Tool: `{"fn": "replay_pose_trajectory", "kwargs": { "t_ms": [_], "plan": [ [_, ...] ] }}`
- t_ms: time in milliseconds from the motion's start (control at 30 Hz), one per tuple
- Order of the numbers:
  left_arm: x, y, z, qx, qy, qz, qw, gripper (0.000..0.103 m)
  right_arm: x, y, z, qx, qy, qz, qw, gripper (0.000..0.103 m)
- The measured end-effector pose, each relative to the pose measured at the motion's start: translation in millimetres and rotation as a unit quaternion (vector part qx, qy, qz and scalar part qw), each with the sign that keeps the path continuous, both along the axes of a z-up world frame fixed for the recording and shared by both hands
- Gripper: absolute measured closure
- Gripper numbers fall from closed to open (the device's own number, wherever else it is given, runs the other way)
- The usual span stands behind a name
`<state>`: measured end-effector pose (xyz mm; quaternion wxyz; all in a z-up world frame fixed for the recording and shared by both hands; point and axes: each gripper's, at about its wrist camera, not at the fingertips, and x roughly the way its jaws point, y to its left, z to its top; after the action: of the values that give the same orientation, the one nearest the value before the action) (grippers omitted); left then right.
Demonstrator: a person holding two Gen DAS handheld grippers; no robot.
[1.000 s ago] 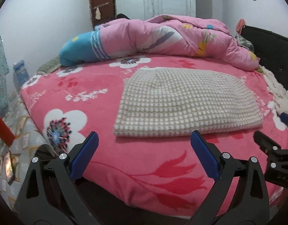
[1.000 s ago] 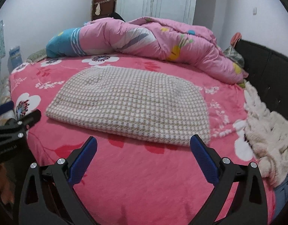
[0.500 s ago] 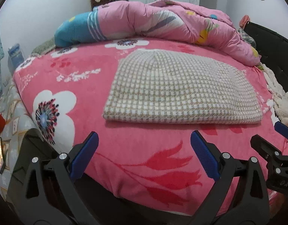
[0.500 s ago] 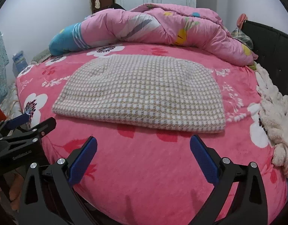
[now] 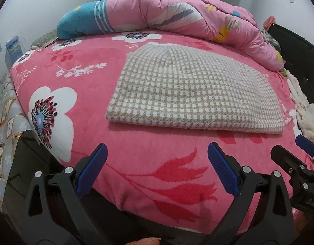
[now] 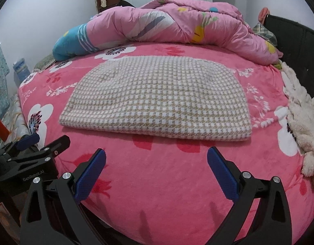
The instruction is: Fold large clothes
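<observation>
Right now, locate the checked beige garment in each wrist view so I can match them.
Left wrist: checked beige garment lies right of centre on the red floral bedspread.
Right wrist: it lies centred.
Shared landmark: the pink quilt heaped behind it.

The black body of the left gripper [image 6: 41, 143], seen at the left edge of the right wrist view, carried the white lettering "GenRoboLAI". In the left wrist view, the right gripper [image 5: 295, 153] bore pale letters near the frame edge that read roughly "DAS", partly cut off
</observation>
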<state>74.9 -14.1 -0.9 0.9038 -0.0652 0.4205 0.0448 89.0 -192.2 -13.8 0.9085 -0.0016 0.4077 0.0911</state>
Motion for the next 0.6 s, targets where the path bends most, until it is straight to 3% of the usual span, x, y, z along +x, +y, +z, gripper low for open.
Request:
{"fn": "replay_pose_trajectory", "kwargs": {
  "t_ms": [600],
  "plan": [
    [2, -17, -5, 0.001, 0.005, -0.022, 0.9997, 0.008, 0, -11, -3, 0.003, 0.005, -0.01, 1.0, 0.006]
  ]
}}
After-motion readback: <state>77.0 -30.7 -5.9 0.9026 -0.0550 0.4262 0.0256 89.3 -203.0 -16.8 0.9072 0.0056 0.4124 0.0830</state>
